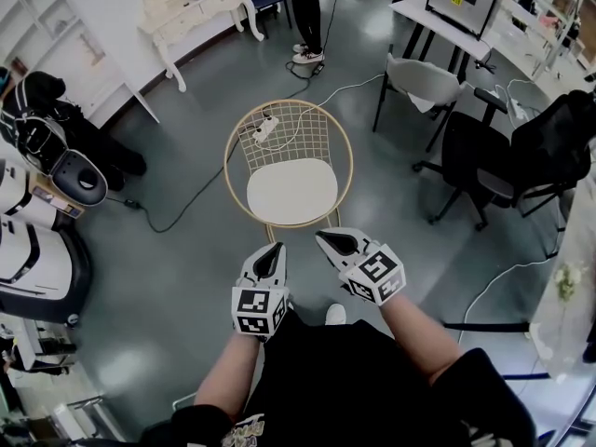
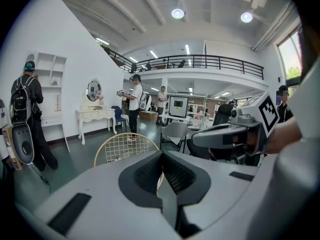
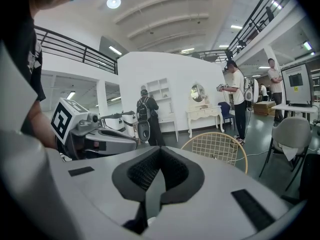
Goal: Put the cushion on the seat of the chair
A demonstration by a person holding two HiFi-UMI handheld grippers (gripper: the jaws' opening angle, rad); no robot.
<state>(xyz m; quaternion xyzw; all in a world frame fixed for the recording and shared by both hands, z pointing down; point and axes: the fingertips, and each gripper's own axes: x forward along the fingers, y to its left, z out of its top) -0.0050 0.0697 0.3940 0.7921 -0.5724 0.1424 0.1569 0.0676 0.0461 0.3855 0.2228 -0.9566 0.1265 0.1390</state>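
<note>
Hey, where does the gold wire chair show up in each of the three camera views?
Head view: the chair is at the centre of the picture.
Left gripper view: the chair is low, left of centre.
Right gripper view: the chair is low, right of centre.
Shared landmark: the white dressing table beyond it.

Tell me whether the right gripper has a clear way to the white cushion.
Probably yes: the right gripper, shut and empty, hangs just before the wire chair, with nothing between it and the white cushion.

Open floor fronts the wire chair; a grey chair and black office chair crowd its right
</note>
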